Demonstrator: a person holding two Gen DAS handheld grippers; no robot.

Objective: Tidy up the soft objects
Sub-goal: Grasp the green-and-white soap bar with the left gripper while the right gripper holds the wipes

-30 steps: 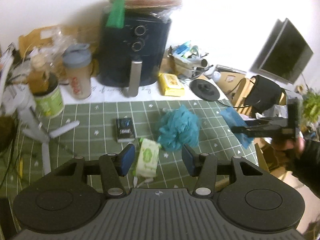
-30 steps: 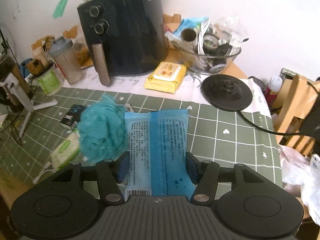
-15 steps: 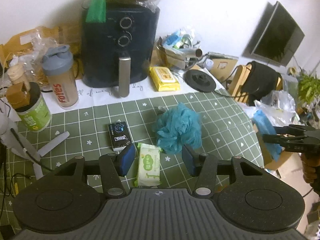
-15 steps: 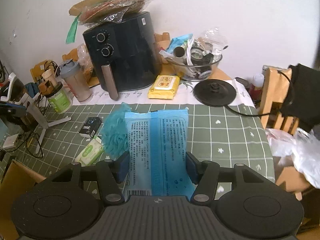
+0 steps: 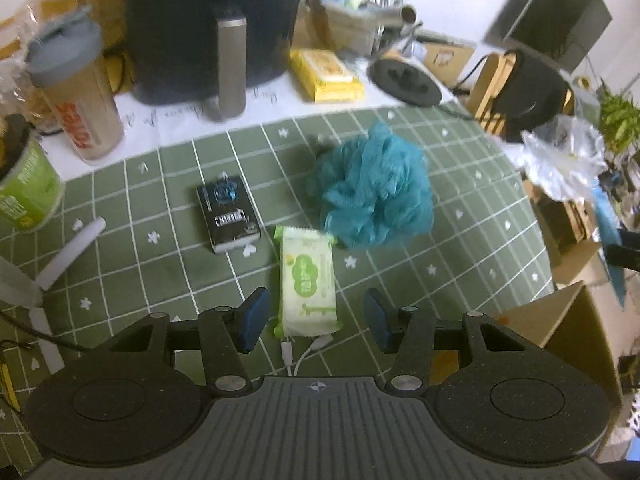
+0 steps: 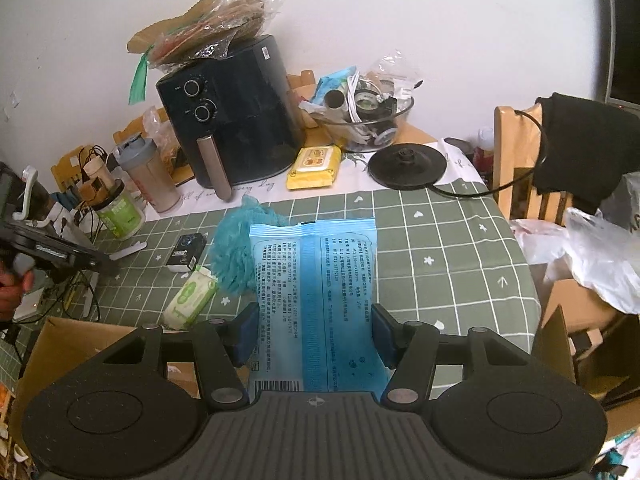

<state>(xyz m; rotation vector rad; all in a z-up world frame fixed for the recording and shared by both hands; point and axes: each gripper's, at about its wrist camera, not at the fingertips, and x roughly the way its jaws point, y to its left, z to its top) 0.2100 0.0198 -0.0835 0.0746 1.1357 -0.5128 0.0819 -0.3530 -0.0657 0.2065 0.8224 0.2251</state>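
My left gripper [image 5: 316, 318] is open and points down at the green checked cloth [image 5: 460, 184]. A green-and-white wipes pack [image 5: 307, 280] lies flat between its blue pads [image 5: 253, 318], touching neither. Just beyond the pack sits a teal mesh bath pouf [image 5: 372, 192]. My right gripper [image 6: 313, 334] is shut on a blue wipes pack [image 6: 314, 280], held in the air off the table's near edge, above an open cardboard box [image 6: 76, 344]. From the right wrist I see the pouf [image 6: 232, 256], the green pack [image 6: 190, 298] and the left gripper [image 6: 60, 254].
A small black box [image 5: 228, 214] lies left of the green pack. At the back stand an air fryer [image 5: 212, 20], a shaker bottle [image 5: 76, 92], a green can [image 5: 24, 184], a yellow wipes pack [image 5: 326, 76] and a kettle base [image 5: 404, 80]. A white cable [image 5: 304, 354] lies near the fingers.
My left gripper has sunk and moved in over the green pack. My right gripper has pulled back off the table with the blue pack, so the cardboard box now shows below it.
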